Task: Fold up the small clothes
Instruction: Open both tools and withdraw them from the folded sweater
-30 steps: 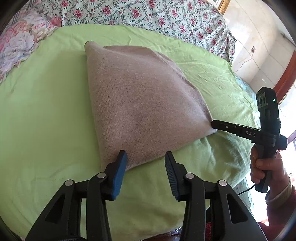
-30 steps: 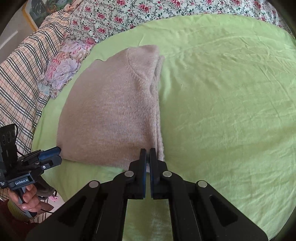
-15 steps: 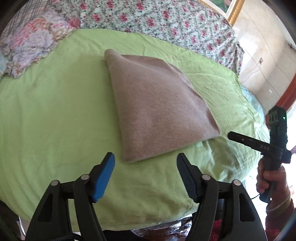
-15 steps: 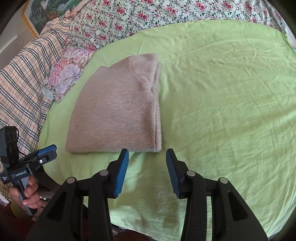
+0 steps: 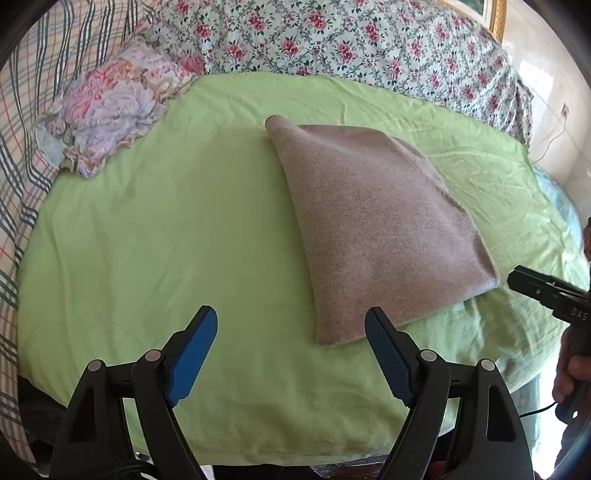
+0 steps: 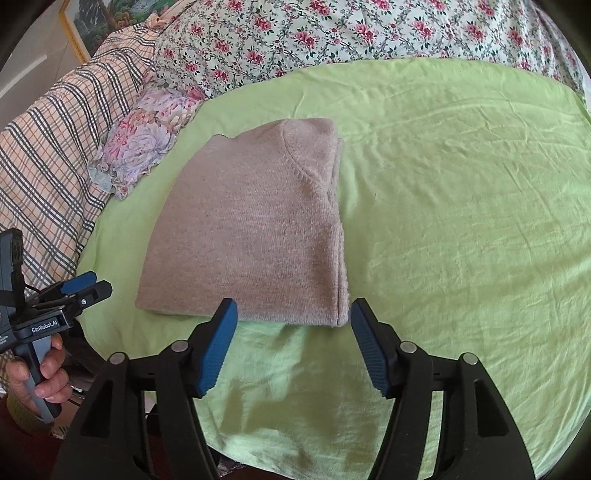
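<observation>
A beige knitted sweater (image 6: pixel 255 229) lies folded into a neat, flat rectangle on a bed covered by a light green sheet (image 6: pixel 461 206). In the right wrist view it sits left of centre, its near edge just beyond the claw tips, with a curved seam showing near its far right corner and stacked layers visible along its right edge. In the left wrist view the same sweater (image 5: pixel 373 225) lies to the right of centre.

The knit looks soft, thick and fairly light; it would likely sag and unfold if lifted by one corner. A safer hold would be to pinch through all layers at the two near corners, one claw on each.

The right claw (image 6: pixel 291 347) hovers low over the sheet just short of the sweater's near edge, its blue pads spread wide and holding nothing. The left claw (image 5: pixel 291 350) hangs near the sweater's near left corner, also wide apart and empty.

Farther out, a small floral pillow (image 6: pixel 144 140) rests at the sheet's far left edge. A rose-patterned bedspread (image 6: pixel 332 33) runs along the far side, and a plaid blanket (image 6: pixel 51 147) lies at the left.
</observation>
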The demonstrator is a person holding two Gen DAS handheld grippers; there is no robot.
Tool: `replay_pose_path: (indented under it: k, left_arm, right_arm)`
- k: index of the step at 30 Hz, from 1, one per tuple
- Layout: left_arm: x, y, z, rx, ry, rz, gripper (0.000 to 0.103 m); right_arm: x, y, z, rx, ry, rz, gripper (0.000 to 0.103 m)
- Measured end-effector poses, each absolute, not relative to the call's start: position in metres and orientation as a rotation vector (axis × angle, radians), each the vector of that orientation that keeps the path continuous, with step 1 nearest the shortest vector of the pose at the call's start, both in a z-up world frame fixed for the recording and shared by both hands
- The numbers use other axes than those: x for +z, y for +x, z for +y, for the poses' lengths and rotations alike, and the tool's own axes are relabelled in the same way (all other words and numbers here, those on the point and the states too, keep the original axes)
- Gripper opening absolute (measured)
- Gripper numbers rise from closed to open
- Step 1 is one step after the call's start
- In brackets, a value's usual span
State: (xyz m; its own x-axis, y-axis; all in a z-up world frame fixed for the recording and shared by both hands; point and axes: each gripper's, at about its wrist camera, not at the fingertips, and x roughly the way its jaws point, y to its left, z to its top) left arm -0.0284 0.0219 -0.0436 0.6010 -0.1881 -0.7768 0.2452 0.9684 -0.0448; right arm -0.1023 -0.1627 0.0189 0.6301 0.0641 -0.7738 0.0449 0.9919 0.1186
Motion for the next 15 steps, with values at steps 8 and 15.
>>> replay_pose_path:
  k: [8,15]
  left_arm:
    - [-0.046,-0.024,0.010,-0.211,0.151,0.899,0.086]
    - [-0.050,-0.015,0.004,-0.184,0.175,0.912,0.087]
  right_arm:
    - [0.015,-0.094,-0.156,0.016,0.121,0.903,0.077]
    - [0.016,-0.080,-0.153,0.024,0.111,0.909,0.081]
